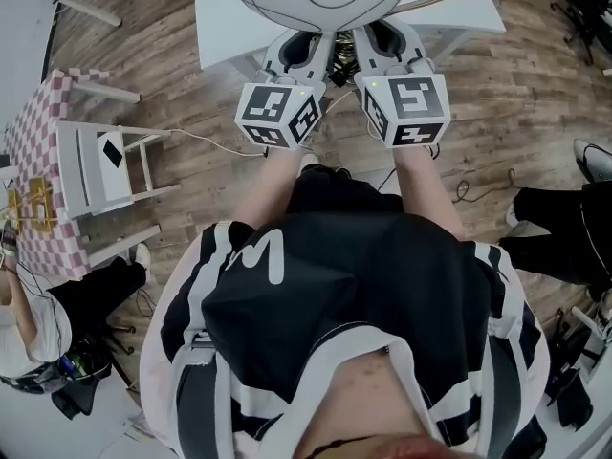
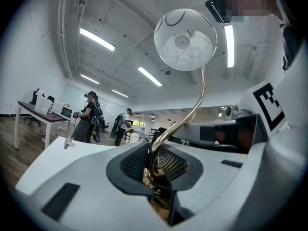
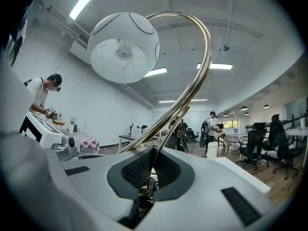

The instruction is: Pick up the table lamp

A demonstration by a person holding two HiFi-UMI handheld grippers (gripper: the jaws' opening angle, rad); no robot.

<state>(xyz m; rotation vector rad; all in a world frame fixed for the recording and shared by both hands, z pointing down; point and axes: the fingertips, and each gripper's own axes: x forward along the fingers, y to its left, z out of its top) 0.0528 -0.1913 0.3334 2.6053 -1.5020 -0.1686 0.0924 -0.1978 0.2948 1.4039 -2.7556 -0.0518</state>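
- This is a large open room of the office or lab kind, not a home.
- Long strip lights (image 2: 97,39) run across a bare white ceiling, and pipes (image 2: 67,28) are in plain sight there.
- The wood-pattern floor (image 1: 172,27) carries plain white tables (image 1: 229,17), and loose cables (image 1: 483,187) lie on it.
- Black office chairs (image 3: 260,150) stand together in the right gripper view.
- In the left gripper view, 2 people (image 2: 88,117) with backpacks stand near a desk (image 2: 33,109) that has white devices on it.
- 1 table has a red-and-white checked cloth (image 1: 38,151), with a white chair (image 1: 96,165) just beside it.
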